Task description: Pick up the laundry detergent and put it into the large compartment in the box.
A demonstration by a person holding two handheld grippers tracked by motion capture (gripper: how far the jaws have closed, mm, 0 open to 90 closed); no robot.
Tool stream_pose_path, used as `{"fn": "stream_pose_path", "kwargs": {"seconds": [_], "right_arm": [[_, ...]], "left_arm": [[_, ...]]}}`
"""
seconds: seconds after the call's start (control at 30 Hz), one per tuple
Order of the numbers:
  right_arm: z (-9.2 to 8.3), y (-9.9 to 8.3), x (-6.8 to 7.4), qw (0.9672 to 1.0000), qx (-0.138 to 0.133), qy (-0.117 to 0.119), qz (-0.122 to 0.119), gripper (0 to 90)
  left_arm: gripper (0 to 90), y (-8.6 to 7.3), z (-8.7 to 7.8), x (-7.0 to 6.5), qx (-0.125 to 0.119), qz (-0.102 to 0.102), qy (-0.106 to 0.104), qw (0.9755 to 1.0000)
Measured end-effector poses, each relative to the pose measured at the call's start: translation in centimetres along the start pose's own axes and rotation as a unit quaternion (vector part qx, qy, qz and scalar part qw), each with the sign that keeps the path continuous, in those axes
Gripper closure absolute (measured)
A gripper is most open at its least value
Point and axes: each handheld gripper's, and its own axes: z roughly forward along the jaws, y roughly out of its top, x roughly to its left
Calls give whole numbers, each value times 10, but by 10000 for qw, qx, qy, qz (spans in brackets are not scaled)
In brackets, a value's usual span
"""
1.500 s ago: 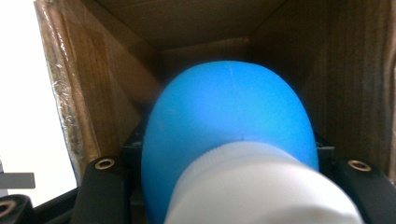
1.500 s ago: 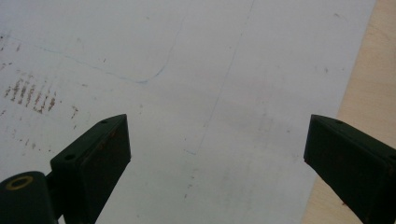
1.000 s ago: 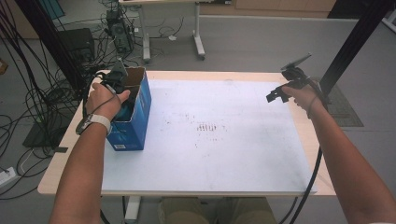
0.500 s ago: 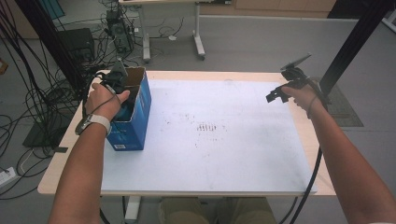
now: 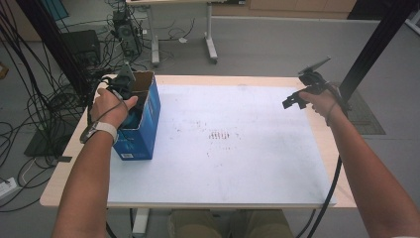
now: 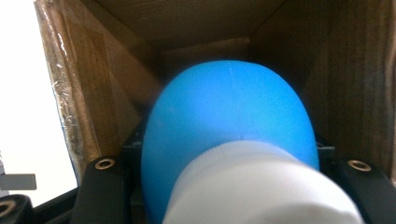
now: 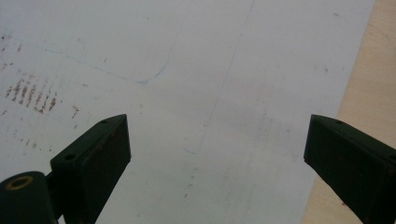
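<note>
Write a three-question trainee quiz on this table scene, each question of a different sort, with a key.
1. True or false: the right claw is shut on a blue bottle.
2. Where is the left claw working?
A. inside the open blue cardboard box
B. over the bare white sheet
C. beyond the table's far edge
3. Fill in: the bottle in the left claw is blue with a ____ cap.

Key
1. False: its jaws stand wide apart over the white sheet, with nothing between them.
2. A
3. white
</note>
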Motion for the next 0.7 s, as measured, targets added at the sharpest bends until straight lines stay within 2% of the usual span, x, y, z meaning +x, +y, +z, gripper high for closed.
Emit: {"fn": "stream_pose_path", "kwargs": {"seconds": [0.7], "right_arm": [[-1,0,-1,10000,-9,4,8,73]], "left_arm": [[393,0,0,1,-18,-10,-16,10000]]}}
